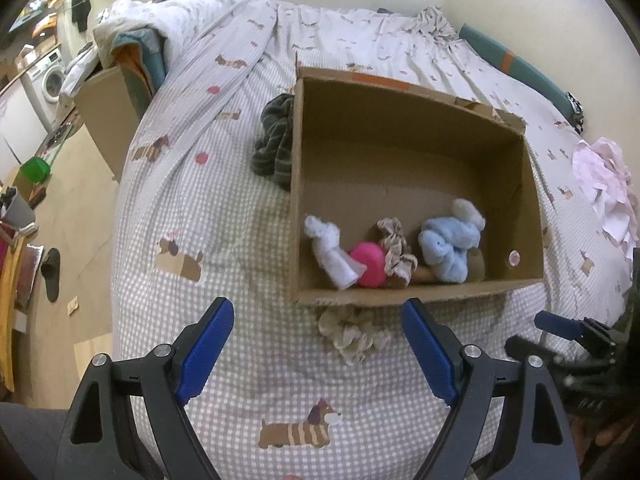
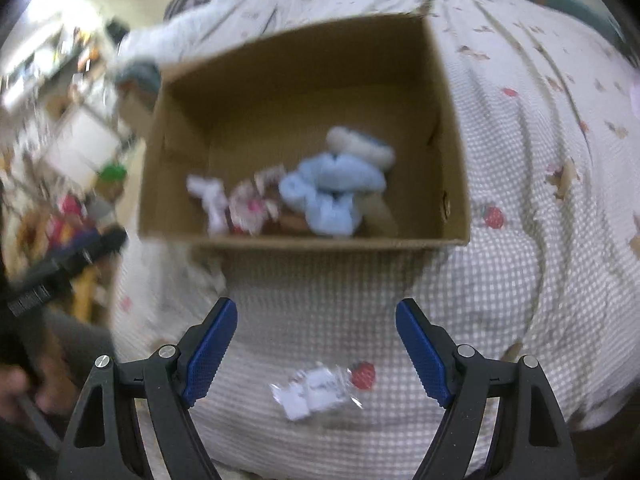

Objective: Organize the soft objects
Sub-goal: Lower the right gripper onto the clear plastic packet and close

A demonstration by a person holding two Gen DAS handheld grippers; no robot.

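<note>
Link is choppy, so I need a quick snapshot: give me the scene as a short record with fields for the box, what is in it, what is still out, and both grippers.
box: open cardboard box on the checked bedspread
in box: white cloth, pink item, patterned scrunchie, blue plush, all along the near wall
still out: beige scrunchie at the box's near wall; dark striped cloth at its left wall; small white packet on the bedspread
left gripper: open, empty
right gripper: open, empty, above the packet
</note>
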